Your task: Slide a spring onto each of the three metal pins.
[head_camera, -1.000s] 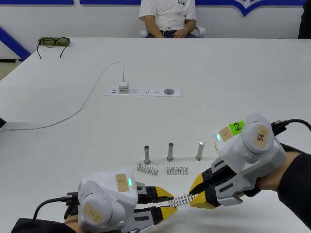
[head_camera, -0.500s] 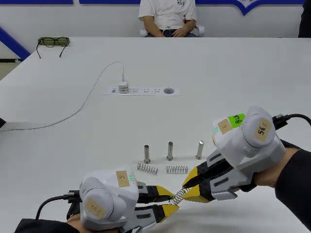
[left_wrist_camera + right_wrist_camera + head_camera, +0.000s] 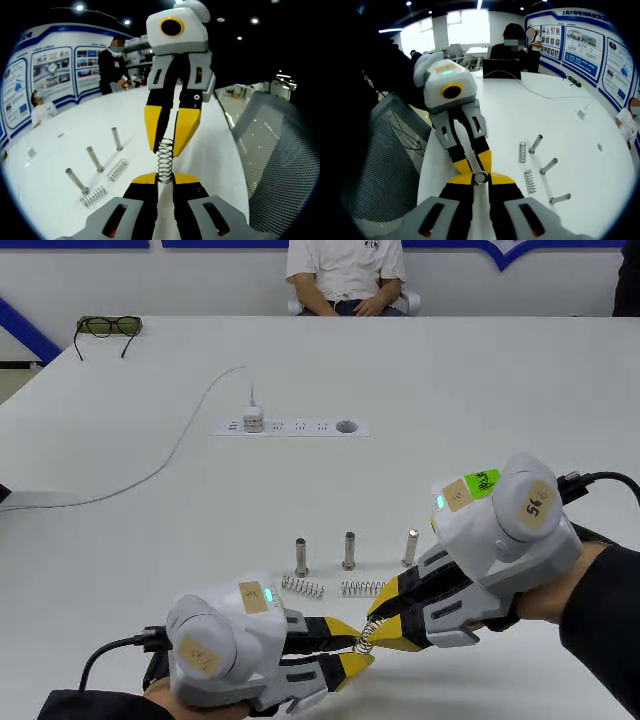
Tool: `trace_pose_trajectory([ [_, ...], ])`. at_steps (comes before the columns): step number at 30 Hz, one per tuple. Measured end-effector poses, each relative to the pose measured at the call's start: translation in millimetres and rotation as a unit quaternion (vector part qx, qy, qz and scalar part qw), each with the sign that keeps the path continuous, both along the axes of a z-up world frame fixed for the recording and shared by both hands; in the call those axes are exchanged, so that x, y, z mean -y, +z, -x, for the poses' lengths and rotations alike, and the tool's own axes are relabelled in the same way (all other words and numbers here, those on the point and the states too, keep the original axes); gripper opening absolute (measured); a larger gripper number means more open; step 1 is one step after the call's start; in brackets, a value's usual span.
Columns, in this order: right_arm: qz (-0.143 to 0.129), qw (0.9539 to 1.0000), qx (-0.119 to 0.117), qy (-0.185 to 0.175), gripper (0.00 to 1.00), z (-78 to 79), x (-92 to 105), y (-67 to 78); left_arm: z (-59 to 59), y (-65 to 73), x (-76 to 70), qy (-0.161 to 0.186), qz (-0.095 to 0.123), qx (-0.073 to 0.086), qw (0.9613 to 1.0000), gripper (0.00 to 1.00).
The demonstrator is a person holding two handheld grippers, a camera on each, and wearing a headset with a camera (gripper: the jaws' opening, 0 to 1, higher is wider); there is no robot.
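Before pins (image 3: pixel 348 551), clamping spring (image 3: pixel 366 634) end-to-end with left gripper (image 3: pixel 354 648) and right gripper (image 3: pixel 380 626), both closed on it. Likely light, bendy; best pinched sideways, bore clear.

A tan sticker (image 3: pixel 540 502) on the right tool (image 3: pixel 373 628) reads roughly "56"; other labels are illegible.

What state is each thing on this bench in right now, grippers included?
Left gripper, fingers shut on one end of the small steel coil spring.
Right gripper, fingers shut on the other end.
Small steel coil spring, held off the table between both grippers.
Two loose steel coil springs, lying flat.
Three short metal pins, upright, bare.
White charger, plugged into the white power strip.
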State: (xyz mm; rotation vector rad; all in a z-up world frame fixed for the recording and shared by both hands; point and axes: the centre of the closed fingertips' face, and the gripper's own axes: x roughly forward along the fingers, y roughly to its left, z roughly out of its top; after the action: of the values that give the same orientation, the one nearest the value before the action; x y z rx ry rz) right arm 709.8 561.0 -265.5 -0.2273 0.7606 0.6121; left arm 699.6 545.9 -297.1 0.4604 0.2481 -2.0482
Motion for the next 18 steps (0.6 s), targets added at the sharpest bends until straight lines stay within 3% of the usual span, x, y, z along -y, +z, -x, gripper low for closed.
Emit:
trace_pose_trajectory([
  [7,0.001,1.0000,0.003,0.002,0.12,-1.8,0.1,1.2,-1.2,1.0,0.6,0.004,0.006,-0.001,1.0000,0.10],
  [10,-0.002,1.0000,0.002,0.001,0.12,-1.9,-0.7,2.2,-0.5,1.5,0.0,0.004,0.005,-0.011,0.9999,0.11],
  [18,0.002,1.0000,0.004,-0.002,0.12,-2.7,1.3,3.8,-2.7,4.7,-1.0,0.014,0.009,-0.024,0.9996,0.22],
])
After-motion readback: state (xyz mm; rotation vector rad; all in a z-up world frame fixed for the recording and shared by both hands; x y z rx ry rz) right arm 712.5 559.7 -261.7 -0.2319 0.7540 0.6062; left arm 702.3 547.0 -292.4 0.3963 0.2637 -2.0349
